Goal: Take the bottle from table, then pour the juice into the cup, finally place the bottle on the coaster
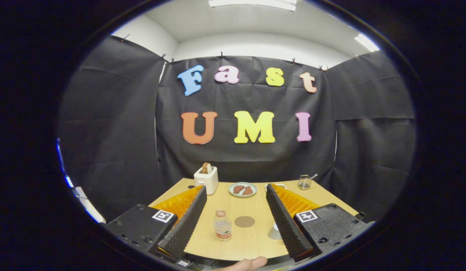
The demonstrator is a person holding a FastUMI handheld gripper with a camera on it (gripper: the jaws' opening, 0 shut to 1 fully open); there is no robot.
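Gripper (236,192): fingers spread wide, holding and touching nothing. Bottle (222,225): upright on table (251,241), between the fingers, nearer the left one. Coaster (244,221): just right of bottle. Cup (275,231): against right finger, partly hidden.

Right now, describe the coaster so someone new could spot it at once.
Start at the wooden table between the open gripper's fingers. Near its middle, just right of the small clear bottle, lies the coaster. It is a flat brown disc, the lowest thing there, with nothing on it.
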